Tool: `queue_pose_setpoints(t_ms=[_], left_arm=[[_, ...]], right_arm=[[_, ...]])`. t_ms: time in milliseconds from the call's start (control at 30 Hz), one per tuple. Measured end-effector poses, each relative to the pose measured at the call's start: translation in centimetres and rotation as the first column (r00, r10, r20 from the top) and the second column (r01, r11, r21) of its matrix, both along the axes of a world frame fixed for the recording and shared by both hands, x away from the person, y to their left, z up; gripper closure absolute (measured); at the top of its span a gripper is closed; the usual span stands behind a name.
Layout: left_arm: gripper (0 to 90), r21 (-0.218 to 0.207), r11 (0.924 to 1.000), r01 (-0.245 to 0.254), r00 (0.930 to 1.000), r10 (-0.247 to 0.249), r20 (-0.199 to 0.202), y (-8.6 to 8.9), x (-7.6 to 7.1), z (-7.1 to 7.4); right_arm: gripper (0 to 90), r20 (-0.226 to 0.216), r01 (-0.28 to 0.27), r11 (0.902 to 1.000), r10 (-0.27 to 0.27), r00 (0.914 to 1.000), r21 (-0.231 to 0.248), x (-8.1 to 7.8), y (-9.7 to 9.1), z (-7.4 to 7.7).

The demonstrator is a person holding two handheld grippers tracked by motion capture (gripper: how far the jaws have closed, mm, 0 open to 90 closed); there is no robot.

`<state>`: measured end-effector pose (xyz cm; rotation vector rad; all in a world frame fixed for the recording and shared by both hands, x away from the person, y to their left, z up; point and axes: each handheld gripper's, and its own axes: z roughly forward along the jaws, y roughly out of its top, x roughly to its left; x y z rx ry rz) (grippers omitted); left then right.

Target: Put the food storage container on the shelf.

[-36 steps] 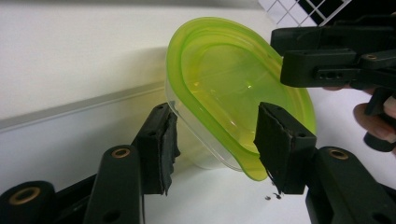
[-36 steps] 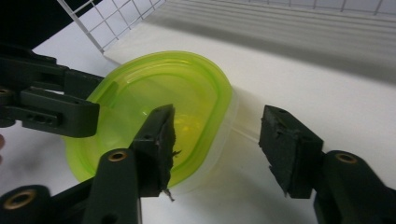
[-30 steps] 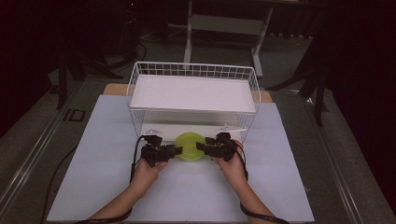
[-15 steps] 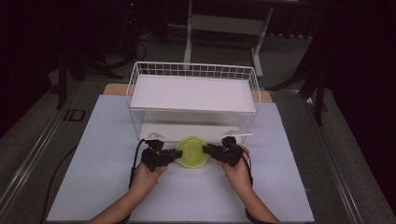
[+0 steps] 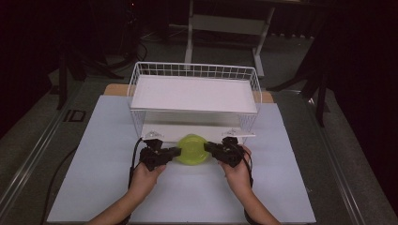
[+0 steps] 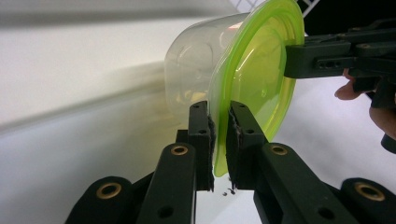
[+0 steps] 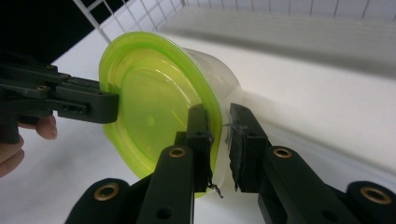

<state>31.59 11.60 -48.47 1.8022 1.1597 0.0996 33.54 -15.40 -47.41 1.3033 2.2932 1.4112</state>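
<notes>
Clear container [image 6: 196,65] with green lid [image 5: 191,150] held between both grippers, in front of wire basket [image 5: 195,71] on desk [image 5: 94,140]. Left gripper [image 6: 219,140] fingers clamped on lid rim. Right gripper [image 7: 219,144] fingers clamped on opposite rim.

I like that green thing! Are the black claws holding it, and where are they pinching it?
Yes. Both grippers, left and right, pinch the rim of the round lime-green plastic lid on a clear plastic tub, at opposite edges.

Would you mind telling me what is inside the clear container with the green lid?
Through the clear wall of the container, in the left gripper view, nothing shows inside; it looks empty. The green lid covers its mouth, and from above the lid hides the whole interior, so the far side stays unchecked.
</notes>
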Motion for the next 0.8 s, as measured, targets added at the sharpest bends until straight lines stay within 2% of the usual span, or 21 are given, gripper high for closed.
queue_pose_setpoints(t_ms=[33,133,300,500,633,800], left_arm=[[82.2,0.000,1.0000,0.000,1.0000,0.000,0.000,0.0,0.0,0.0],[81.9,0.001,0.9997,-0.024,0.9991,0.024,0.034,0.1,0.9,0.5],[81.7,0.001,0.9989,-0.046,0.9970,0.046,0.062,0.4,1.9,0.8],[81.8,-0.004,0.9992,-0.041,0.9979,0.041,0.051,0.3,2.3,0.4],[81.6,0.007,0.9995,-0.032,0.9986,0.031,0.042,0.2,2.7,0.0],[81.2,0.009,0.9993,-0.037,0.9989,0.036,0.028,0.1,3.3,-0.7]], right_arm=[[79.4,0.000,0.000,1.0000,0.000,1.0000,0.000,0.0,0.0,0.0],[79.3,0.024,0.027,0.9996,-0.027,0.9993,-0.003,0.8,0.5,0.7],[79.4,0.019,0.056,0.9984,-0.056,0.9982,0.010,2.0,1.1,1.0],[79.3,-0.001,0.080,0.9968,-0.080,0.9968,0.008,2.4,1.1,0.6],[79.3,-0.013,0.088,0.9961,-0.088,0.9961,0.007,2.4,1.1,0.3],[79.3,-0.025,0.101,0.9948,-0.101,0.9945,-0.011,2.7,1.1,-0.2]])
